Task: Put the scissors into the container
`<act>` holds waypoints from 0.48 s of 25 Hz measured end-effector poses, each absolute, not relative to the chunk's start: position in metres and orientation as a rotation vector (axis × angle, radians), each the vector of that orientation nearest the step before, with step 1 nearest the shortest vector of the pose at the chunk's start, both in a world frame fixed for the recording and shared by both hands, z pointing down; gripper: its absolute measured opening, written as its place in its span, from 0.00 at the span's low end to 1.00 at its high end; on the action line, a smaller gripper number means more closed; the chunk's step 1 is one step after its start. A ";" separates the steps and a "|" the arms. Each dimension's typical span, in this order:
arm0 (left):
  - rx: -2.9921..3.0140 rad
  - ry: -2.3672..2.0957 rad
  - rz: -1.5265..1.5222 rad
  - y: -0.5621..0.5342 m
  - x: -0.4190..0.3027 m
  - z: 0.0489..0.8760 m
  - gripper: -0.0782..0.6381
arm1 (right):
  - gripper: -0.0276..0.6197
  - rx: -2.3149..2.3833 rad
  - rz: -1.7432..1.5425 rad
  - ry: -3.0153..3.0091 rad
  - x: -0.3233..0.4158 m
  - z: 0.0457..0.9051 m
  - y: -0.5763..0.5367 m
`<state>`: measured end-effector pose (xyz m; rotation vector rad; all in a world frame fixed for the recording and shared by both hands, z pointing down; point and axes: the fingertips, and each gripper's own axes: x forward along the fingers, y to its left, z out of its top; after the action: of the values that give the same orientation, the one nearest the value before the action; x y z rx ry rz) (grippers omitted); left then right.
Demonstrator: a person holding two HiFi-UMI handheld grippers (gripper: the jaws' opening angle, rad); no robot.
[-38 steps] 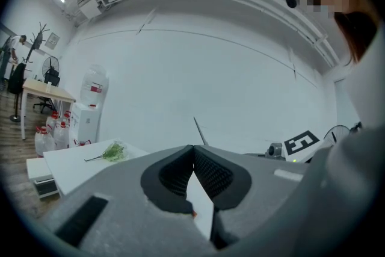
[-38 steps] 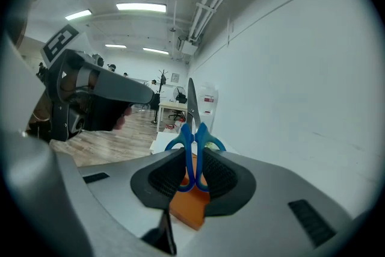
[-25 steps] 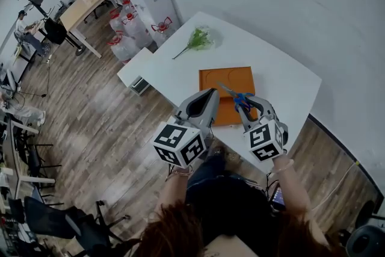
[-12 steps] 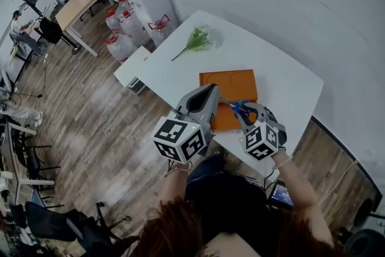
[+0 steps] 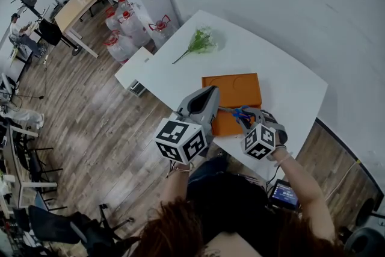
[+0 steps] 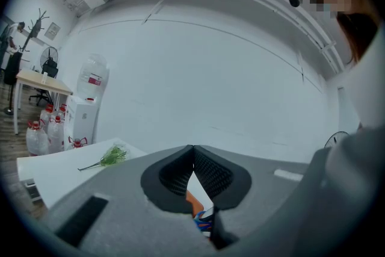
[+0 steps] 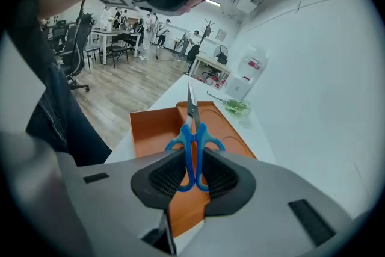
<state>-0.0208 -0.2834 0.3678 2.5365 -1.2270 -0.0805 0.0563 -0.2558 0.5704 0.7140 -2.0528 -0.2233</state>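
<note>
Blue-handled scissors (image 7: 192,150) are clamped by their handles in my right gripper (image 7: 192,173), blades closed and pointing away over the orange tray (image 7: 150,129). In the head view the scissors (image 5: 239,112) hang above the tray's near edge (image 5: 231,88), held by the right gripper (image 5: 245,117). My left gripper (image 5: 210,93) hovers just left of them, above the tray's near left corner. Its jaws meet at the tips in the left gripper view (image 6: 192,153), with nothing between them. Through the gap below I glimpse a bit of tray and the blue handles (image 6: 203,221).
A green plant sprig (image 5: 200,40) lies at the far left of the white table (image 5: 289,84). Water jugs (image 5: 123,39) and a white cabinet (image 5: 153,0) stand on the wooden floor beyond the table. Desks, chairs and people are in the far background.
The right gripper has drawn the scissors back toward the tray's near edge, closer to the left gripper. The left gripper has hardly moved.
</note>
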 end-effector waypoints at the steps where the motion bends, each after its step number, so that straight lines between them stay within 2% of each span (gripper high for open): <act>1: 2.536 -1.225 -0.078 -0.285 -0.021 0.369 0.13 | 0.16 0.701 -0.222 -2.044 0.056 0.575 -0.256; 12: 2.519 -1.200 -0.061 -0.297 -0.027 0.381 0.13 | 0.16 0.555 -0.216 -1.927 0.059 0.626 -0.262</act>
<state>-0.0267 -0.2966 0.3810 2.5189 -1.2000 -0.0609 0.0591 -0.2616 0.6263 0.5554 -1.9274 -0.2155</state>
